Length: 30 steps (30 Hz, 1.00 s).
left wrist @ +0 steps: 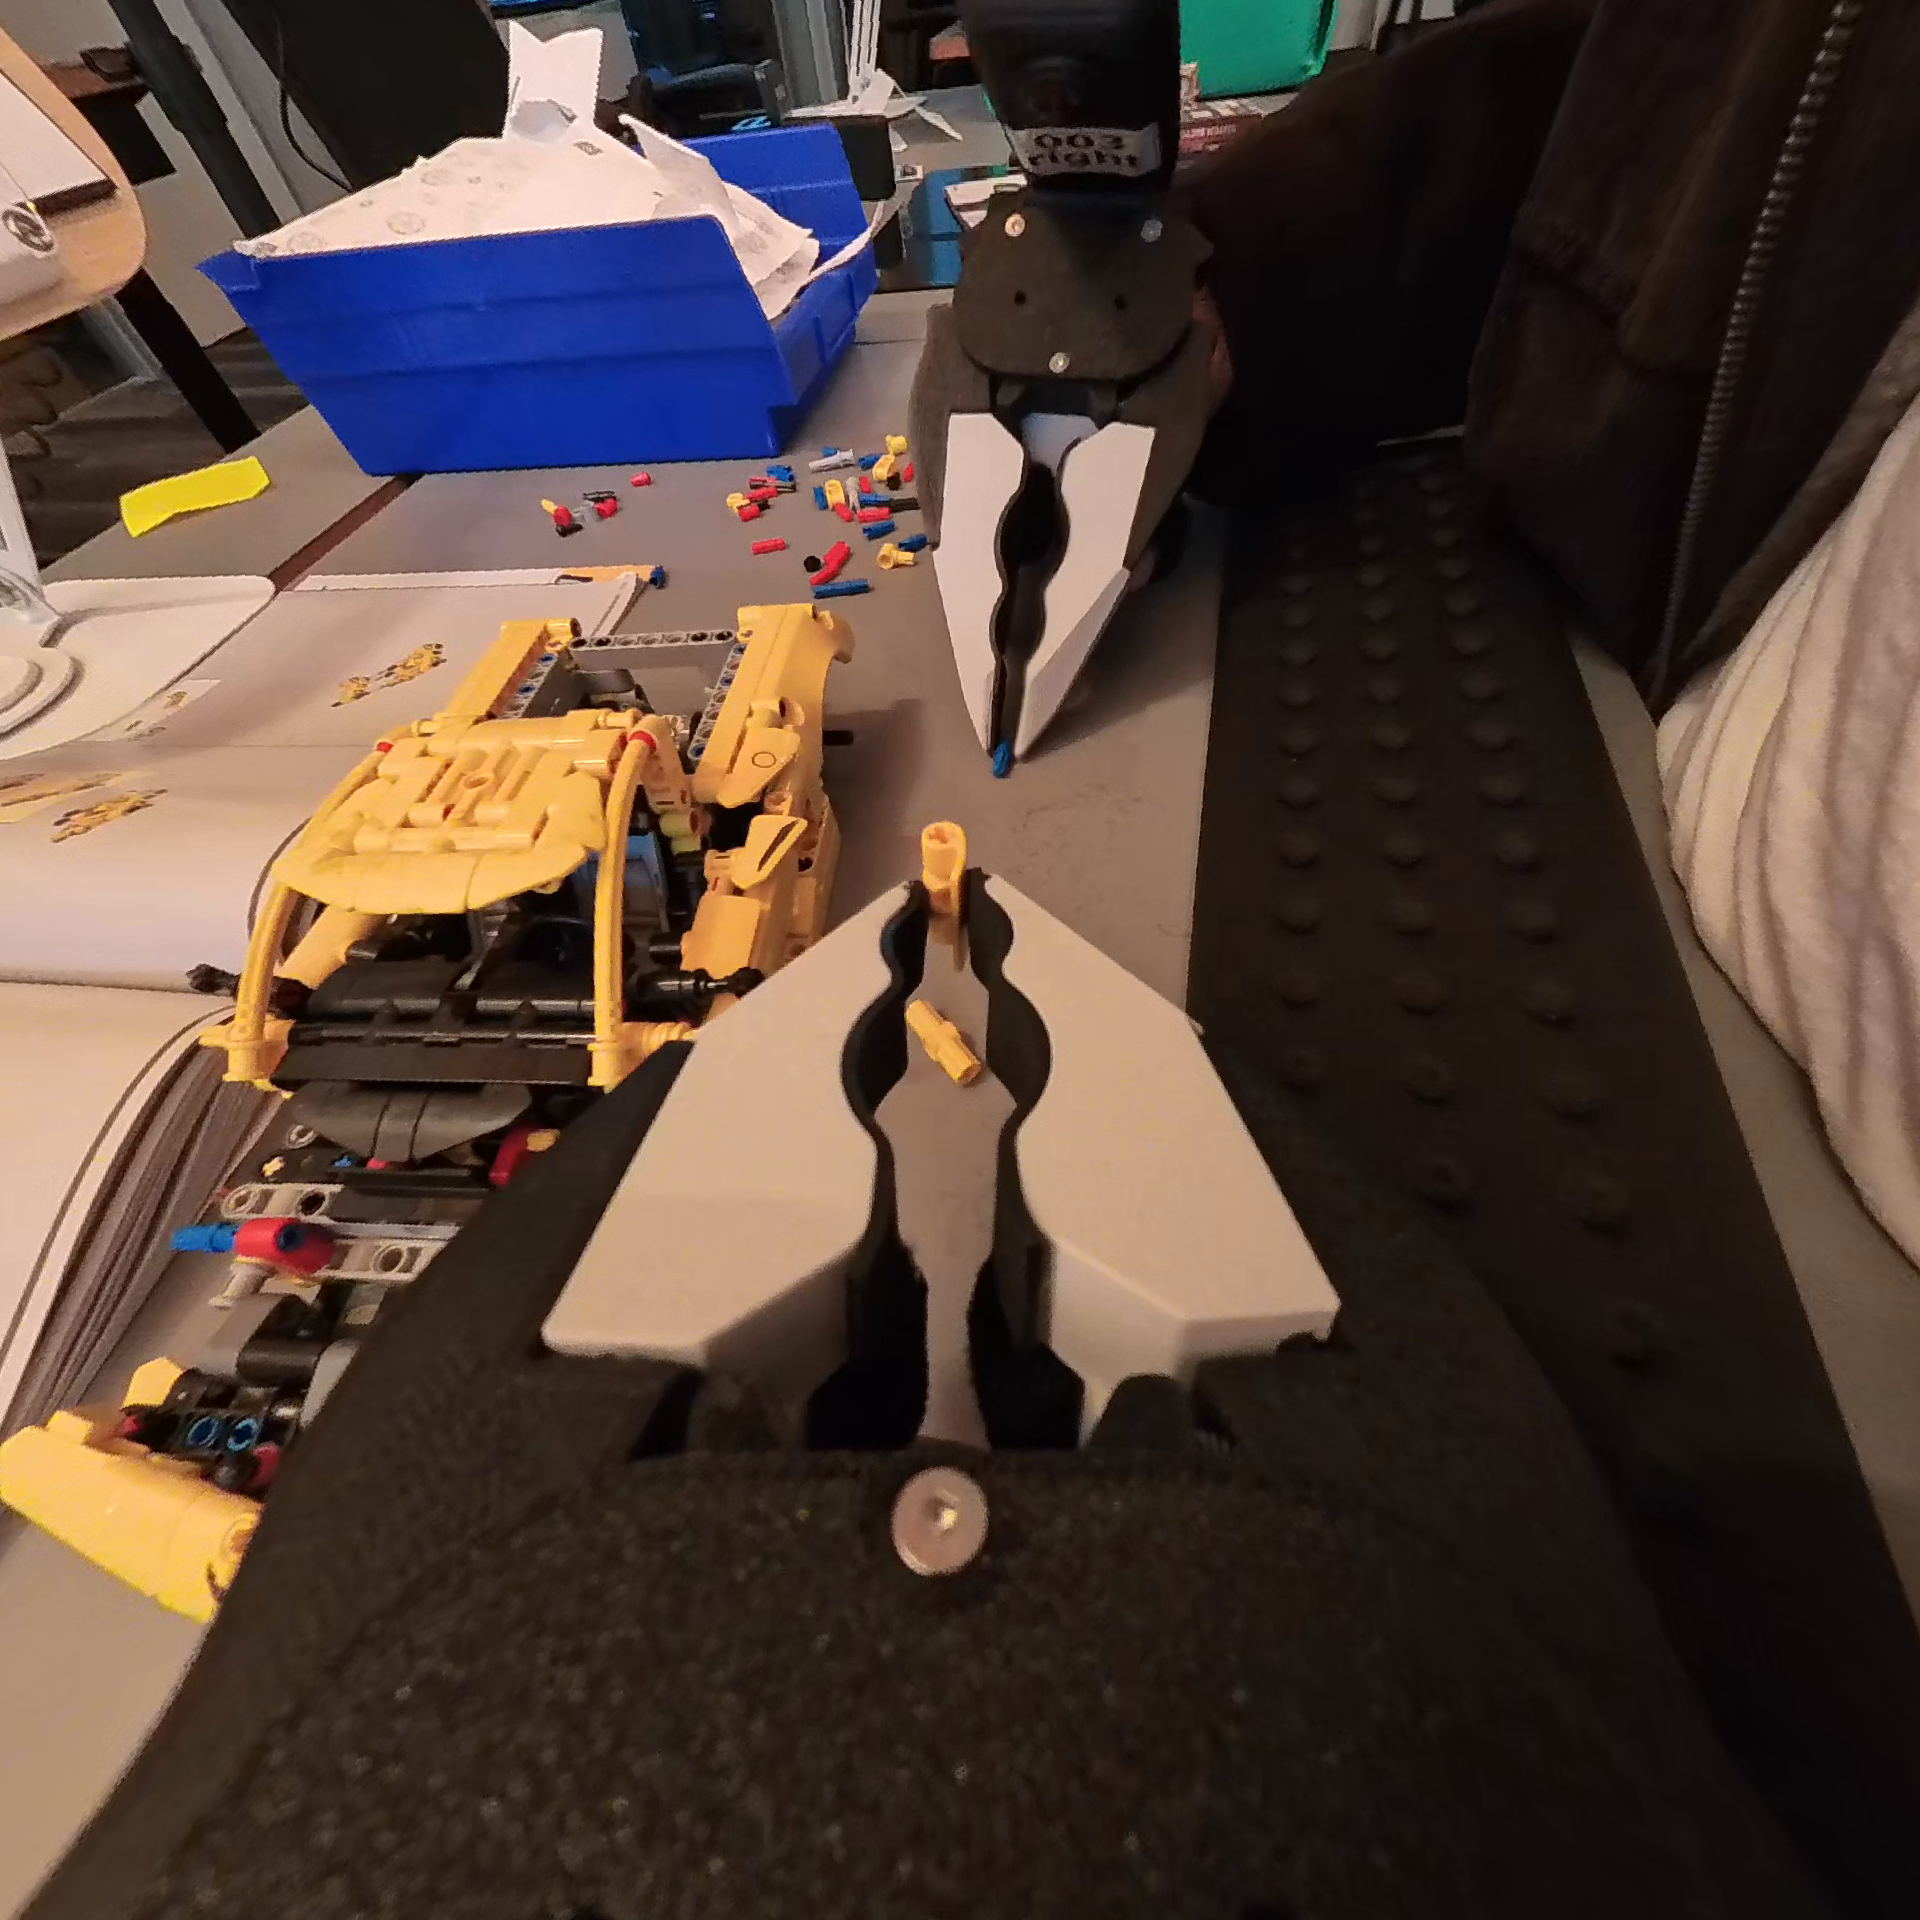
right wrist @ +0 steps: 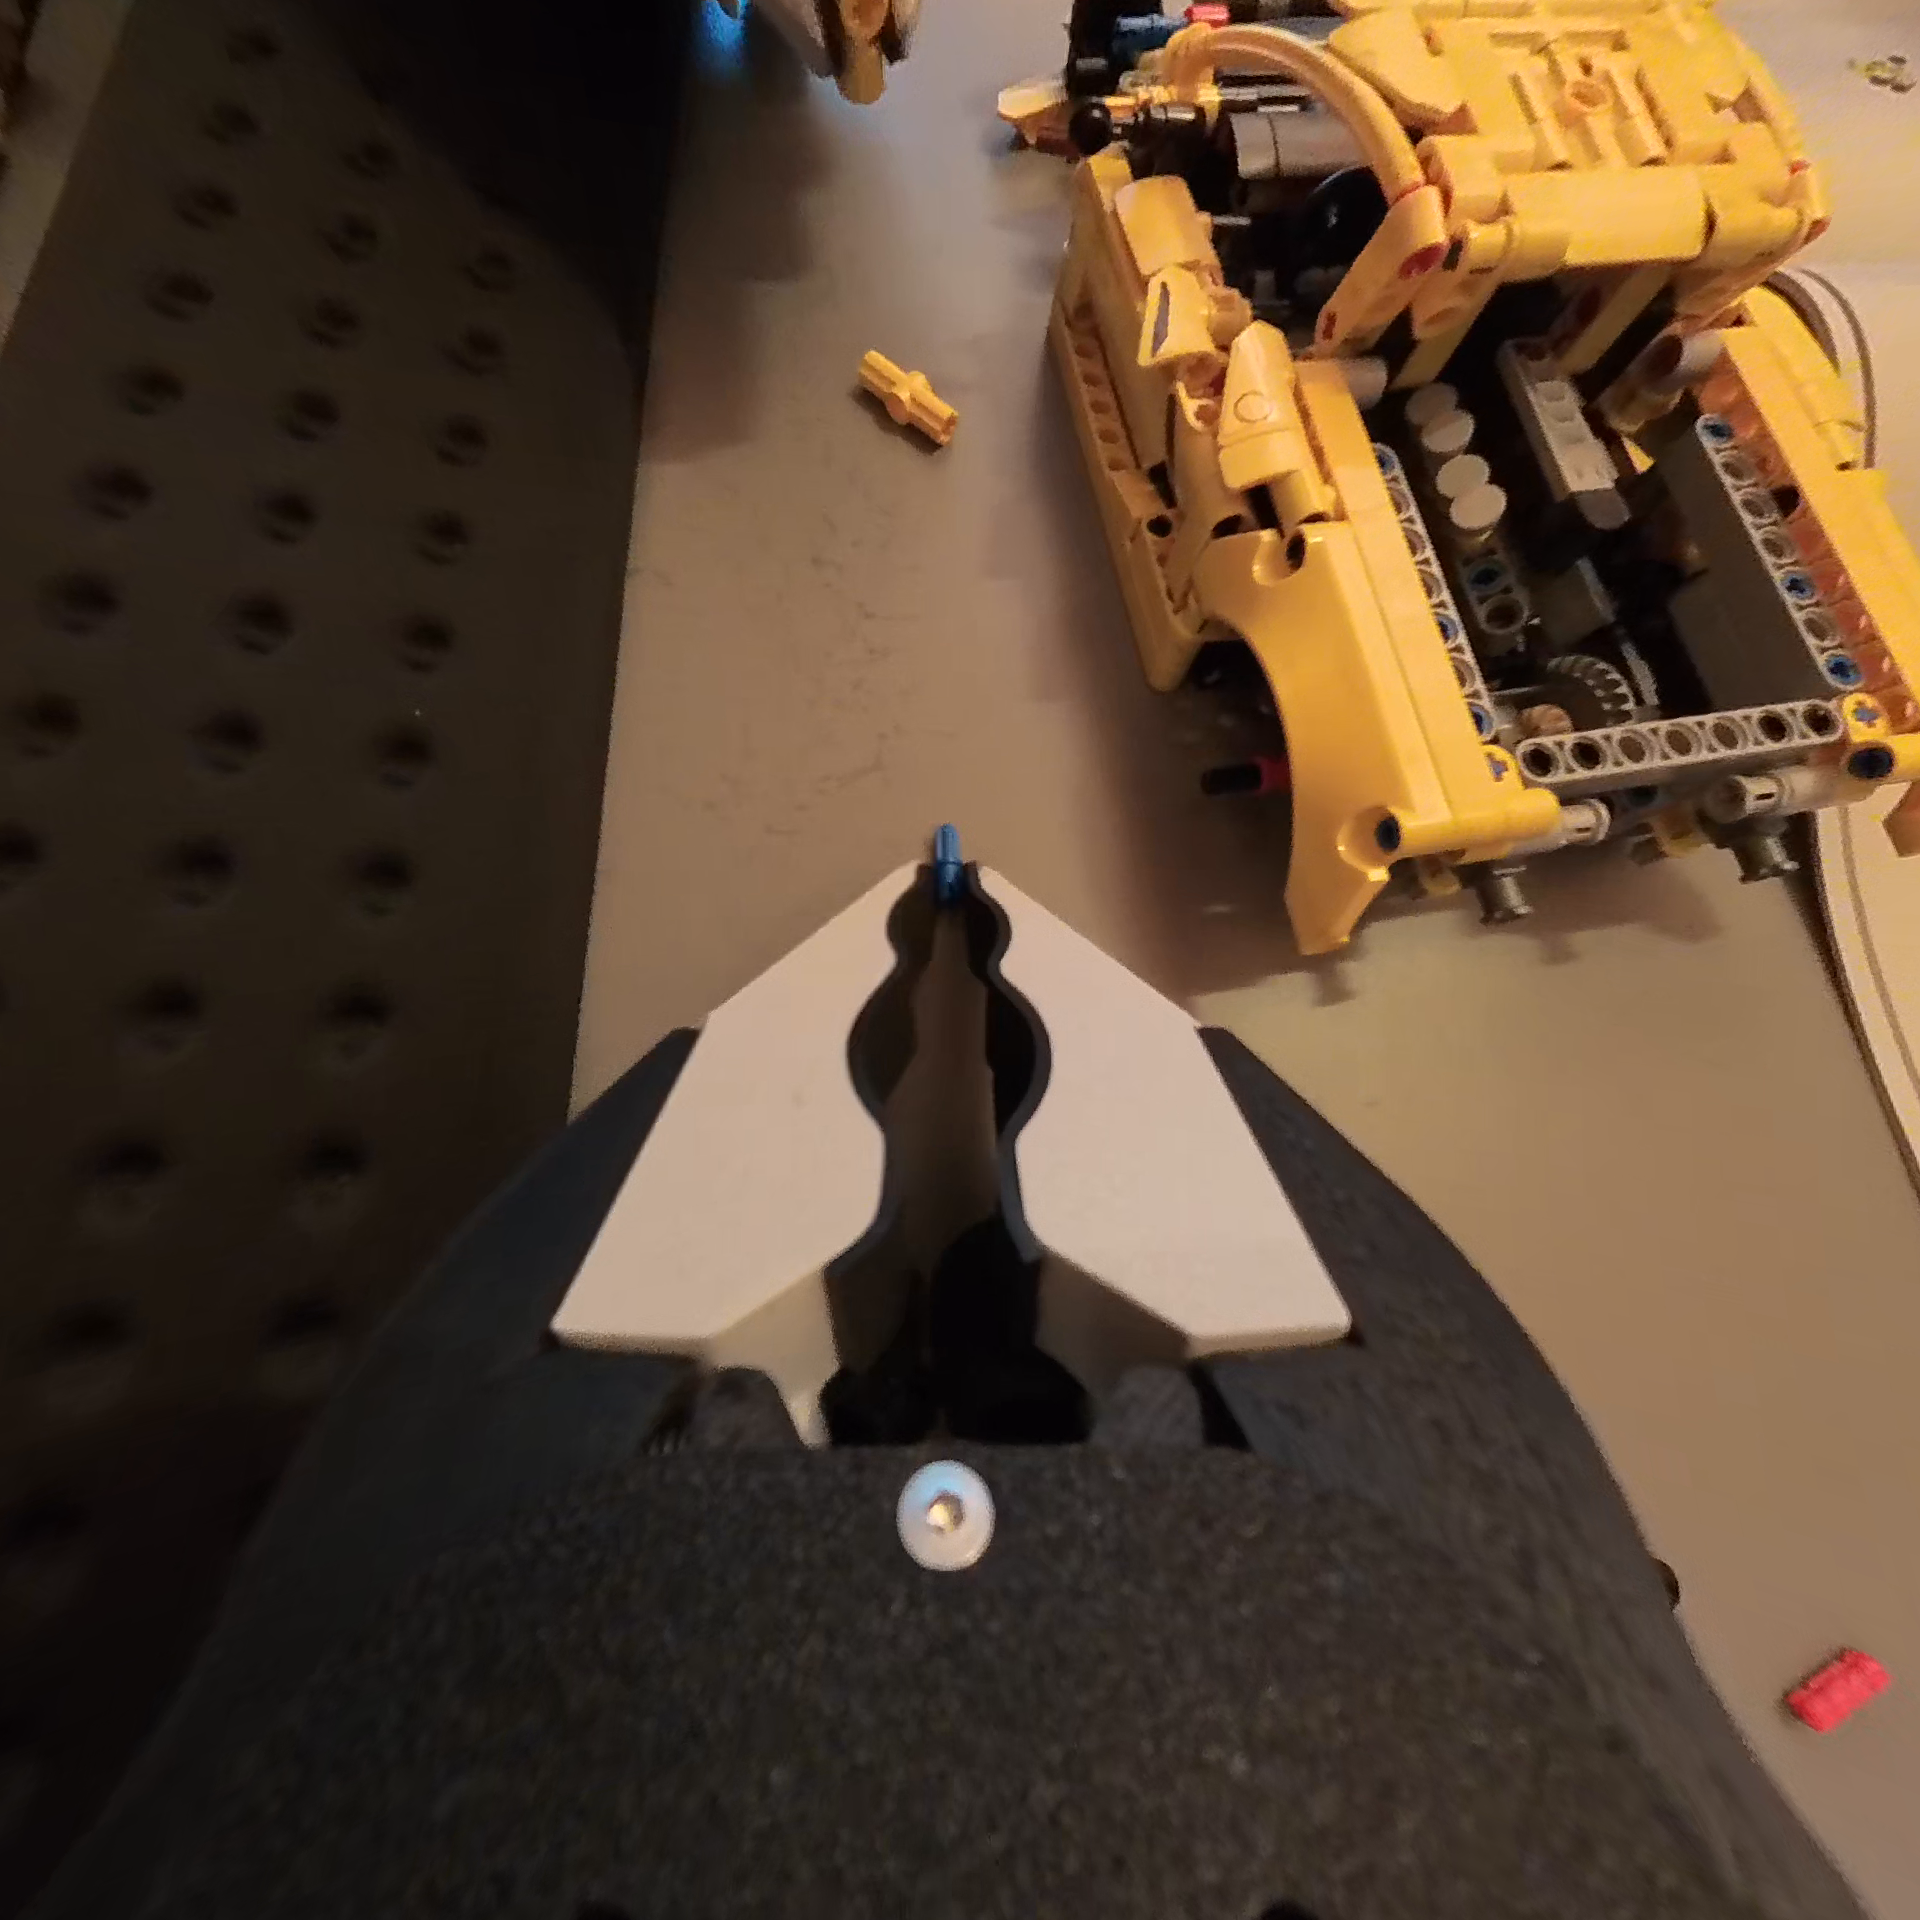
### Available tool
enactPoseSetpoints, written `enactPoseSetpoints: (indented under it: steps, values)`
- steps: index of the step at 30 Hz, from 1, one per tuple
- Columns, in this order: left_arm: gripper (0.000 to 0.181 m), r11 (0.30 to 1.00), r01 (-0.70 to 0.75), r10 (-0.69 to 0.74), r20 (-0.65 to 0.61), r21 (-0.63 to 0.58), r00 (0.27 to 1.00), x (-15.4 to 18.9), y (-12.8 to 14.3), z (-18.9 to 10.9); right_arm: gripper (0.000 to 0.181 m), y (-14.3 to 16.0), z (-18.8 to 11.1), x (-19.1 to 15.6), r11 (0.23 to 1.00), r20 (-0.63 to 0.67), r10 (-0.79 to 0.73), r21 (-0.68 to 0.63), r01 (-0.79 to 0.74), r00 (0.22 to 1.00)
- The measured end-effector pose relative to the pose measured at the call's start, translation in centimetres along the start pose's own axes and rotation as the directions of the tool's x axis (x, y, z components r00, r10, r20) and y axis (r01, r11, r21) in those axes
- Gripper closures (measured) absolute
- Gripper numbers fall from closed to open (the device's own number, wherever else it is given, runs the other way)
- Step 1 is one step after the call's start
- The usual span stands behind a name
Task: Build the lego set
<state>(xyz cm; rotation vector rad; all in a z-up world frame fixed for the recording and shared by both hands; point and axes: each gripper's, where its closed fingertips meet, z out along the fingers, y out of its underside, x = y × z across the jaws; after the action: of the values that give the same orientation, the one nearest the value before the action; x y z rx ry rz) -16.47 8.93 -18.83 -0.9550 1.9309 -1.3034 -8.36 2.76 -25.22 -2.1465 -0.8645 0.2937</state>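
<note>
**Both jaws closed on small connectors**

Left gripper [left wrist: 943,896] pinches a yellow connector [left wrist: 943,868] at its tips; right gripper [right wrist: 945,878] pinches a blue pin [right wrist: 945,871]. The yellow Technic car [left wrist: 540,831] sits beside both. A loose yellow pin [right wrist: 907,399] lies near the car's side.

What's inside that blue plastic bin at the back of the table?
The blue plastic bin holds crumpled white printed paper sheets piled above its rim. Anything beneath the paper is covered, so I cannot tell whether bricks lie underneath.
</note>
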Motion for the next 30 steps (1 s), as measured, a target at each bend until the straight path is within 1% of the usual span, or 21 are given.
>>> enactPoseSetpoints:
  steps: [4, 6, 7, 9, 12, 13, 15, 17, 19, 25, 30]
  values:
    - [0.174, 1.0, 0.006, -0.006, -0.001, 0.014, 1.0, -0.1, -0.2, -0.1, 0.177, -0.1, 0.1, 0.0, 1.0, -0.014, -0.003, -0.001, 0.003, 1.0]
    - [0.174, 0.999, -0.002, 0.003, -0.003, 0.038, 1.0, 0.0, -0.6, -0.2, 0.177, -0.3, 0.1, 0.0, 0.998, 0.012, 0.068, -0.009, -0.067, 0.998]
    - [0.174, 0.999, -0.011, 0.011, 0.001, 0.053, 1.0, 0.0, -0.9, -0.3, 0.177, -1.3, 0.1, -0.3, 0.996, 0.038, 0.088, 0.02, -0.089, 0.995]
    - [0.174, 0.995, -0.02, 0.02, -0.005, 0.094, 1.0, 0.1, -1.5, -0.6, 0.178, -4.5, -0.1, -0.6, 0.994, 0.055, 0.07, 0.083, -0.075, 0.996]
    - [0.174, 0.989, -0.035, 0.038, -0.019, 0.145, 0.999, 0.5, -2.3, -0.8, 0.178, -9.6, 0.1, -1.6, 0.994, 0.098, 0.02, 0.104, -0.03, 0.995]
    - [0.174, 0.987, -0.039, 0.043, -0.023, 0.156, 0.999, 0.6, -2.5, -0.9, 0.178, -11.1, 0.3, -2.4, 0.995, 0.143, 0.029, 0.096, -0.043, 0.989]
    - [0.174, 0.985, -0.042, 0.048, -0.028, 0.17, 0.998, 0.7, -2.7, -1.0, 0.178, -12.5, 0.9, -2.9, 0.998, 0.182, 0.038, 0.046, -0.047, 0.983]
    - [0.174, 0.983, -0.043, 0.049, -0.03, 0.176, 0.998, 0.8, -2.8, -1.1, 0.178, -12.9, 1.4, -2.8, 1.0, 0.183, 0.004, 0.029, -0.01, 0.983]
    - [0.174, 0.982, -0.043, 0.052, -0.043, 0.181, 0.998, 1.1, -2.9, -1.1, 0.178, -12.6, 1.7, -2.5, 1.0, 0.194, -0.001, 0.003, 0.001, 0.981]
    - [0.174, 0.984, -0.045, 0.057, -0.064, 0.172, 0.996, 1.4, -2.7, -1.0, 0.178, -13.2, 1.2, -2.7, 0.999, 0.225, -0.04, 0.029, 0.034, 0.973]
    - [0.174, 0.985, -0.036, 0.051, -0.087, 0.167, 0.995, 1.8, -2.6, -0.9, 0.178, -13.1, 1.3, -2.8, 0.997, 0.225, -0.079, 0.015, 0.077, 0.971]
